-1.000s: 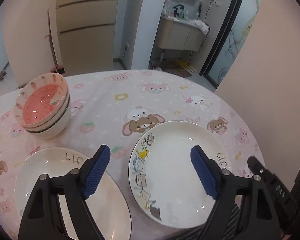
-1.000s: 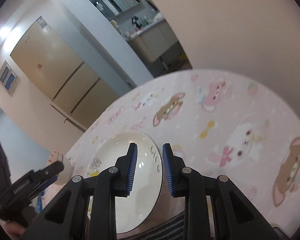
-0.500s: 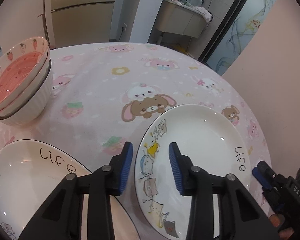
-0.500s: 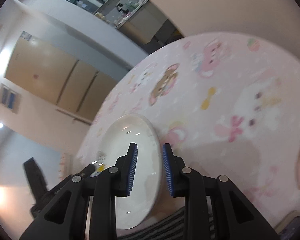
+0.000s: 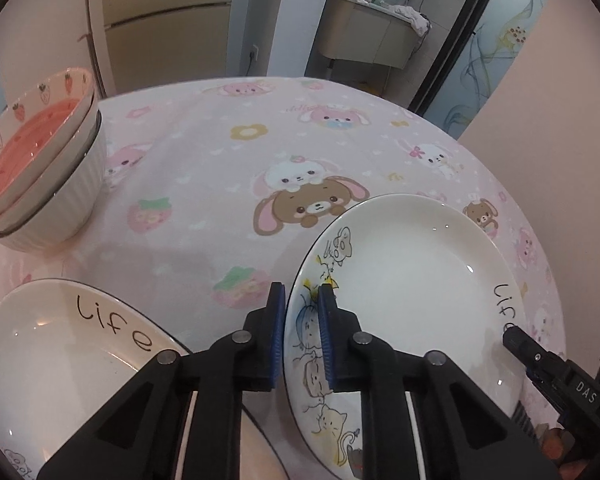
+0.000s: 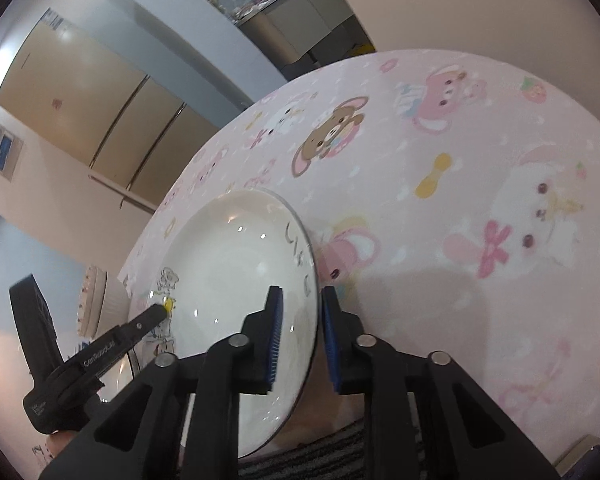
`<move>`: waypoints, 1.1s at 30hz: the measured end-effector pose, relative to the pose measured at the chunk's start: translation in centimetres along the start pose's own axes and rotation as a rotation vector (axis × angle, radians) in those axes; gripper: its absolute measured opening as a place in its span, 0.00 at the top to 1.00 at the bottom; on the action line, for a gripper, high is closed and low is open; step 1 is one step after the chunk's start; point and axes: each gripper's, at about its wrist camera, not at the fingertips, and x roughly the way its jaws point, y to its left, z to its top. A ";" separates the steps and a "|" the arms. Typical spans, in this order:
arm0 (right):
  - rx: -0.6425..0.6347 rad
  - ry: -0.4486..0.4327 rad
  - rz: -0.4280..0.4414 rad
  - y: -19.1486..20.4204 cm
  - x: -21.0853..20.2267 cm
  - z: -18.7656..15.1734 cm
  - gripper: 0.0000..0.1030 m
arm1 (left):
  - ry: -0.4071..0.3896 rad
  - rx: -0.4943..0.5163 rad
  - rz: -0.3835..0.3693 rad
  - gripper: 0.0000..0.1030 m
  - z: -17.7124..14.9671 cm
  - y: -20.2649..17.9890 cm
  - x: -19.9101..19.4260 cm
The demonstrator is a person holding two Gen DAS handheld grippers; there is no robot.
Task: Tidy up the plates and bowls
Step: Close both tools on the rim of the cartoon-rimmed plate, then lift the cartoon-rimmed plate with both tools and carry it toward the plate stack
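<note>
A white deep plate (image 5: 412, 280) with cartoon drawings and the word "life" lies on the pink tablecloth (image 5: 220, 152). My left gripper (image 5: 301, 320) is closing, and its blue pads pinch the plate's left rim. In the right wrist view the same plate (image 6: 236, 264) has its right rim between the pads of my right gripper (image 6: 300, 320). Those jaws are closing, and a gap still shows beside the rim. Each gripper's tip shows in the other view: the right gripper (image 5: 514, 336) and the left gripper (image 6: 156, 312).
A second white "life" plate (image 5: 52, 360) lies at the near left. Nested bowls (image 5: 48, 184), the top one pink with strawberries, stand at the far left. The table's round edge curves close on the right. Beyond it are cabinets and a doorway.
My left gripper has come down and its jaws have gone from wide apart to tight on the plate's left rim. The right gripper has sunk toward the right rim and narrowed slightly.
</note>
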 end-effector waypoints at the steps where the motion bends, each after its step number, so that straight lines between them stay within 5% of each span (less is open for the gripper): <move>1: 0.003 0.001 -0.008 -0.1 0.3 -0.1 0.87 | -0.003 0.006 0.011 0.86 0.0 -0.2 0.0; 23: 0.037 -0.059 0.038 -1.0 -1.2 0.3 0.90 | -0.019 -0.018 -0.059 0.86 -0.4 -0.1 -1.4; 28: 0.085 -0.042 0.069 -1.9 -1.1 0.5 0.88 | -0.019 -0.157 -0.284 0.86 0.0 2.4 -2.4; 33: 0.089 0.004 0.056 -2.0 -0.1 0.2 0.88 | 0.005 -0.210 -0.291 0.86 -0.2 3.1 -1.7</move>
